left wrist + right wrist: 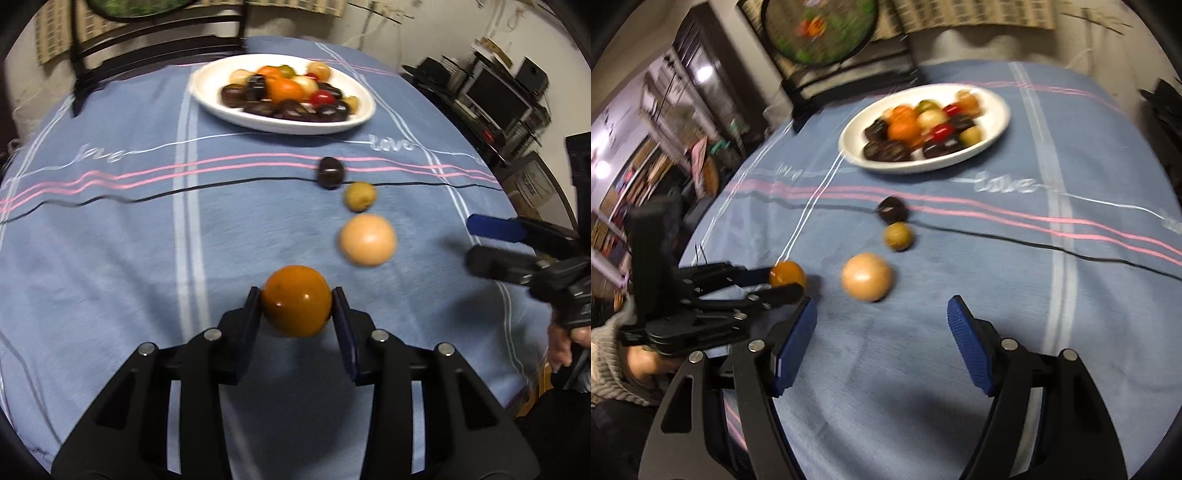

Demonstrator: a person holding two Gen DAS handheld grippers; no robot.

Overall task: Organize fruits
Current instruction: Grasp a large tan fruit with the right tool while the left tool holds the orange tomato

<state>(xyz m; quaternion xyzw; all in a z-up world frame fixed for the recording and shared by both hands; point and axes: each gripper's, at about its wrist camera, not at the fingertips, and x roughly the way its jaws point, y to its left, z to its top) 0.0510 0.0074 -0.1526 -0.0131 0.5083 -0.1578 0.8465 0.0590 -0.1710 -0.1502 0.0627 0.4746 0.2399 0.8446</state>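
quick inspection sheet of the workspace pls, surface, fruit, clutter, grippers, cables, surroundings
surface: round table under a blue striped tablecloth.
job's things: white plate heaped with mixed fruit; on the cloth a row of dark fruit, small yellow-green fruit, pale peach ball; orange nearest.
clutter: nothing seen.
grippers: left gripper shut on the orange; right gripper open, nothing between its pads.
cables: thin black cable across the cloth.
surroundings: dark chair behind the table, crowded shelves at the side.
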